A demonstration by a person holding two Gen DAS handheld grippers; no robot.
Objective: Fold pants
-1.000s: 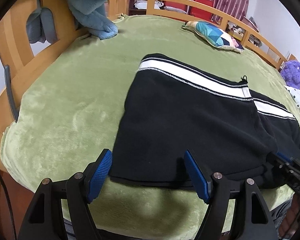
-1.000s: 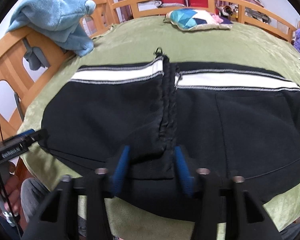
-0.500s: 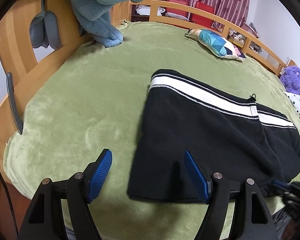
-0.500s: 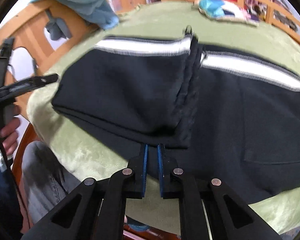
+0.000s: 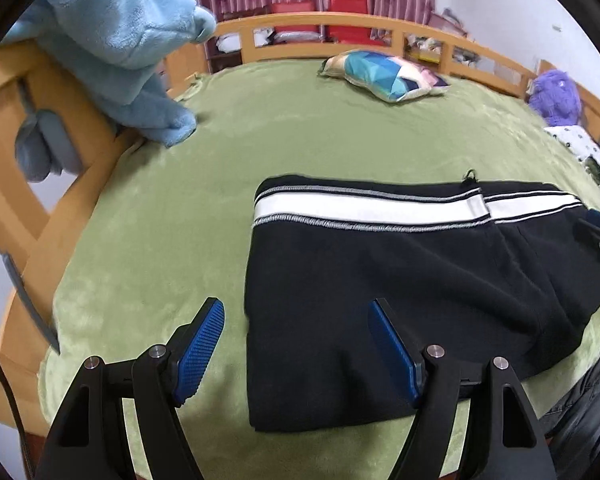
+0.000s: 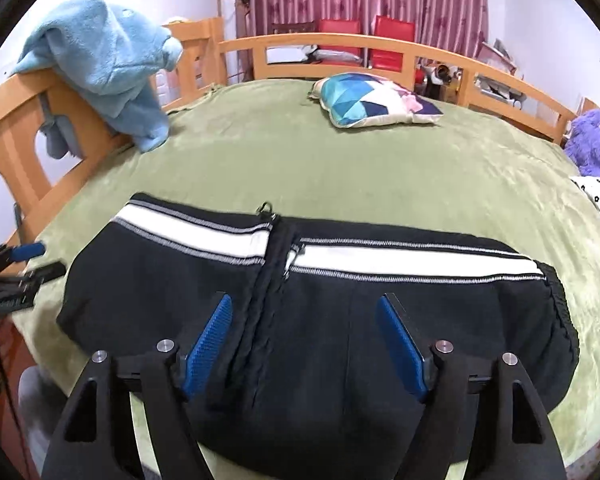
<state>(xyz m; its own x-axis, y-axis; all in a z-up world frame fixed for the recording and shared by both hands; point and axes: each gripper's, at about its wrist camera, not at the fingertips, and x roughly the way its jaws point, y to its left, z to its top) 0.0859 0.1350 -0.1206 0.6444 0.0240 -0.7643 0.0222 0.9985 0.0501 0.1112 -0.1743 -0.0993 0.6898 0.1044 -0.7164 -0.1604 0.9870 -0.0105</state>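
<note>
We've got the bed (image 6: 380, 168) in green plush | wooden rail (image 6: 340, 42) round it | black pants (image 6: 320, 320) lying flat near us | patterned cushion (image 6: 376, 100) far side | blue blanket (image 6: 112, 64) draped over rail, touching the cover | purple plush toy (image 6: 594, 140) right edge

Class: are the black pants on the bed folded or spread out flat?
Folded: the black pants have one layer lapped over the other, its edge running down the middle, and the white stripe broken there.
</note>
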